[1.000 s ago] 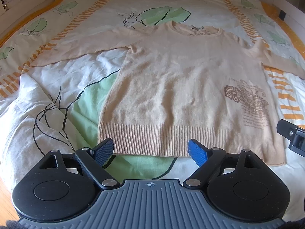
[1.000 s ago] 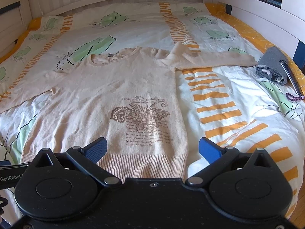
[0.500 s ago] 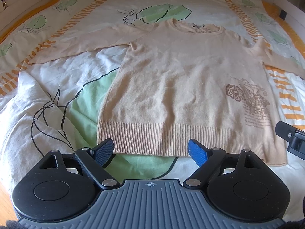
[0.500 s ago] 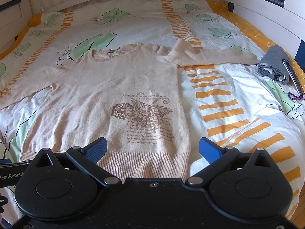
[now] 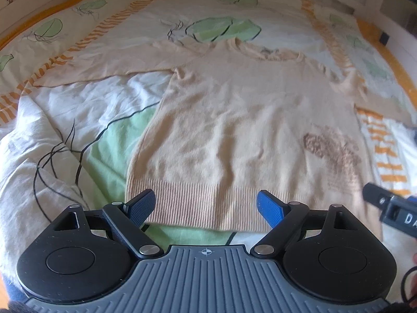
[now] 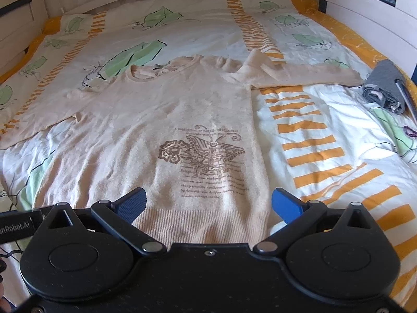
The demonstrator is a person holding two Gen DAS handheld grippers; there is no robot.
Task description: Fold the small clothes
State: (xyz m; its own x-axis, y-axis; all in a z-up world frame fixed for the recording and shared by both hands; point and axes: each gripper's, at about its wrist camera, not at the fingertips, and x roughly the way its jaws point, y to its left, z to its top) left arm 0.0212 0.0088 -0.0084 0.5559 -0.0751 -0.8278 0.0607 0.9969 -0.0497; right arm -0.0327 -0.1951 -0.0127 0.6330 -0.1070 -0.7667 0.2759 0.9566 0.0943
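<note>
The cream sweater (image 6: 156,120) lies flat, front up, on the leaf-print bedspread (image 6: 325,135), sleeves spread, unmoved from a second ago. Both grippers have edged closer to its ribbed hem (image 5: 208,203). The left gripper (image 5: 206,206) and right gripper (image 6: 208,203) hover just over it, fingers wide apart, holding nothing. A grey bundle (image 6: 385,88) sits far right.

Beige sweater (image 6: 146,140): brown butterfly print (image 6: 206,154) topped by a line of capitals that seems to read "LONDON PARIS-MILANO"; smaller lines beneath illegible. Left gripper (image 6: 15,225), seen at the right wrist view's left edge: white lettering "enRobot.AI", start cut off. Right gripper (image 5: 396,212), in the left view: "DA", cut off.
</note>
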